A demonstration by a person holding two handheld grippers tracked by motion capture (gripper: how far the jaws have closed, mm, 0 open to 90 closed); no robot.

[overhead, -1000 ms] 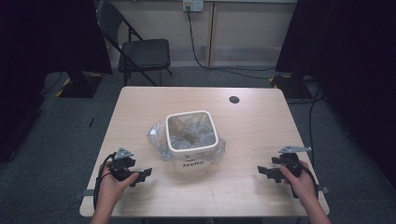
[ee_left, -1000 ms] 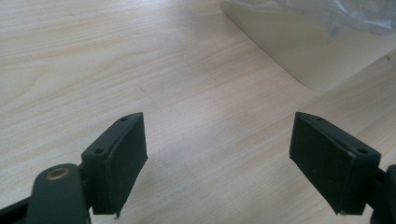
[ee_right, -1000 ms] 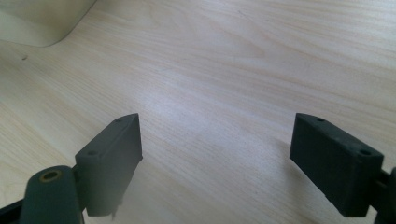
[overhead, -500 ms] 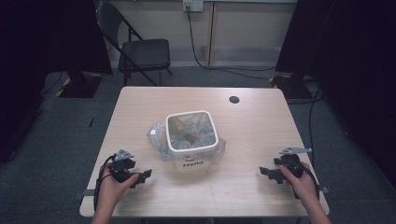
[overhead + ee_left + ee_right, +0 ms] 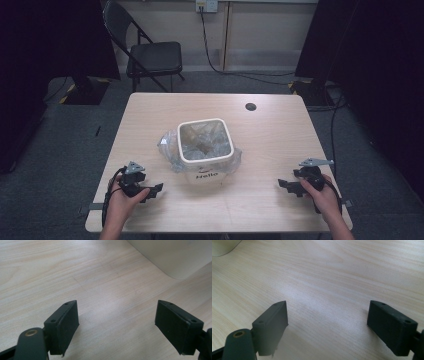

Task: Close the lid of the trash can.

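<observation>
A white square bin (image 5: pixel 205 147) lined with a clear plastic bag (image 5: pixel 170 150) stands at the middle of the wooden table (image 5: pixel 270 135); "Hello" is printed on its front. My left gripper (image 5: pixel 155 190) rests low near the table's front left, open, with bare wood between its jaws. In the left gripper view the bin's white wall (image 5: pixel 170 257) fills the top right corner beyond the open left gripper (image 5: pixel 116 326). My right gripper (image 5: pixel 284 186) sits near the front right, open and holding nothing. The right gripper view has the right gripper (image 5: pixel 327 326) over bare wood, the bin's corner (image 5: pixel 222 246) at top left.
A small dark round hole (image 5: pixel 250 106) marks the table's far right part. A black folding chair (image 5: pixel 150 55) stands on the carpet behind the table's far left. Cables (image 5: pixel 240 75) run along the floor by the back wall.
Both hands have shifted only slightly; the left gripper has edged a little toward the bin. Nothing was picked up or released.
</observation>
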